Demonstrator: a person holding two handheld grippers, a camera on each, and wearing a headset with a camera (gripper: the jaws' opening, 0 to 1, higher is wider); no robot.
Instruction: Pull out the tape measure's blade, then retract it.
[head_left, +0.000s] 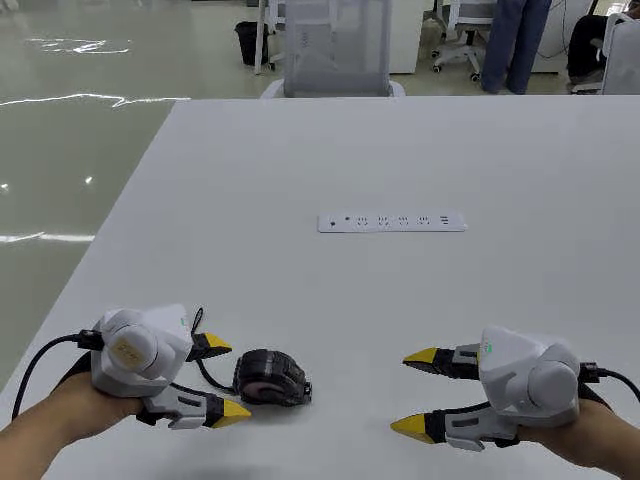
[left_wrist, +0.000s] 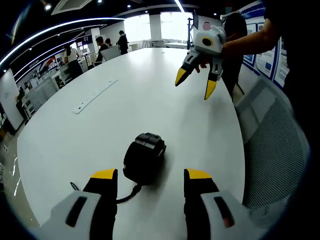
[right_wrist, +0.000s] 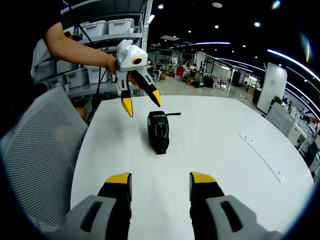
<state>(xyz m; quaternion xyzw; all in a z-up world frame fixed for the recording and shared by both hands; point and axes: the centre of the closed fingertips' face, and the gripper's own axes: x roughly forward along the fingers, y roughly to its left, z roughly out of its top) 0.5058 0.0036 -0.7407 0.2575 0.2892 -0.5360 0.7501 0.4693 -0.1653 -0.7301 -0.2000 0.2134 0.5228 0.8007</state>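
A black tape measure (head_left: 271, 377) lies on the white table (head_left: 400, 150) near its front edge, blade in, with a black wrist cord trailing from it. My left gripper (head_left: 223, 377) stands open just left of it, yellow fingertips (head_left: 236, 409) either side of the cord end, not touching the case. From the left gripper view the tape measure (left_wrist: 144, 155) sits just ahead of the open left gripper (left_wrist: 151, 174). My right gripper (head_left: 416, 391) is open, well to the right of the case. In the right gripper view the tape measure (right_wrist: 159, 131) lies far ahead of the right gripper (right_wrist: 161, 178).
A white power strip (head_left: 392, 222) lies across the middle of the table. An office chair (head_left: 336, 48) stands at the far edge, with a person's legs (head_left: 512, 45) beyond at the back right. The table's left edge runs close by my left hand.
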